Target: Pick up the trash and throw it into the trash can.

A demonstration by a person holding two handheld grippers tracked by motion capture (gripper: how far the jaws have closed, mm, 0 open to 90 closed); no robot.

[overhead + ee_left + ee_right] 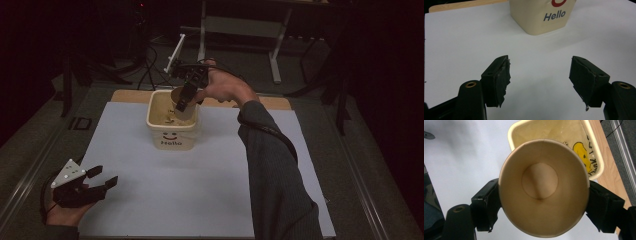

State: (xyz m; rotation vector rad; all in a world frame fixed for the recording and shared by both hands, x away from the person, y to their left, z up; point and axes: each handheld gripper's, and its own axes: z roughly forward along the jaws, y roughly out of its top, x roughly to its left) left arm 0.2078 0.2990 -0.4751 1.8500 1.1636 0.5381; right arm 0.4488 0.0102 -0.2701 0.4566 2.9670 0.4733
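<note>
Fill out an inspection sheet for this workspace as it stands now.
Surface: white sheet over a wooden board.
Job's things: cream "Hello" bin upright on the sheet; empty paper cup held above it.
Clutter: small scraps inside the bin, too small to identify.
Grippers: left gripper open, low over the near-left corner; right gripper clamped on the cup.
Cables: black cable along the sleeve.
Surroundings: dark; metal stand behind.

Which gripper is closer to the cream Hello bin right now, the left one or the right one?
Right. The right gripper, shut on a paper cup, hangs over the Hello bin. The left gripper sits open near the table's front left corner, apart from the bin.
</note>
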